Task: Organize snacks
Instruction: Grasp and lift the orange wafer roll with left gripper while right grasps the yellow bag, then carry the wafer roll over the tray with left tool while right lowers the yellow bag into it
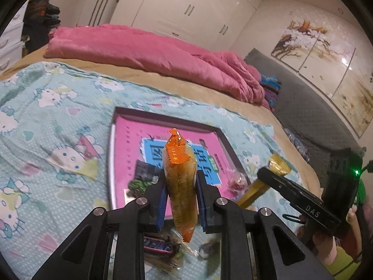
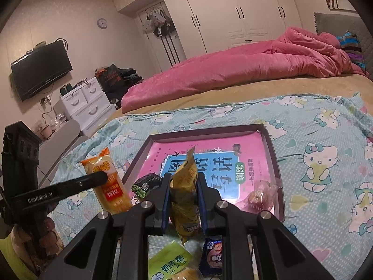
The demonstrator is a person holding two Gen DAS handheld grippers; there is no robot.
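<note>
**Both grippers clamped on snack packets above the tray**

Nearest, in the left wrist view: left gripper (image 1: pixel 180 182), black arms with blue ribbed pads, clamped on the orange packet (image 1: pixel 179 175). Glossy crinkled film, long and tube-like, clear lower half showing a stack of golden ribbed biscuits, orange printed top with a pinched seal. Long axis running away from the camera, sealed tip pointing toward the tray. Held off the bed.

In the right wrist view: right gripper (image 2: pixel 184 191), same black arms and blue pads, closed on the yellow packet (image 2: pixel 185 193). Crumpled foil-like wrapper, long axis likewise pointing forward, twisted tip toward the tray, print too creased to read. Also held clear of the bed.

Beneath the right gripper, flat on the blanket: green pouch (image 2: pixel 171 262) lettered "NAI", and dark blue wrapper (image 2: pixel 213 256).

Just beyond: dark shallow rectangular tray (image 2: pixel 271 144) lined with a pink sheet carrying a blue panel of large Chinese characters. Inside, a small black-and-green packet (image 2: pixel 145 185) at the near left, a clear-wrapped reddish sweet (image 2: pixel 258 196) at the near right.

All on a thin, dotted pale blue Hello Kitty blanket (image 2: pixel 321 140).

Farther back: rumpled pink quilt (image 2: pixel 233 67), then glossy white wardrobe (image 2: pixel 244 9).
</note>
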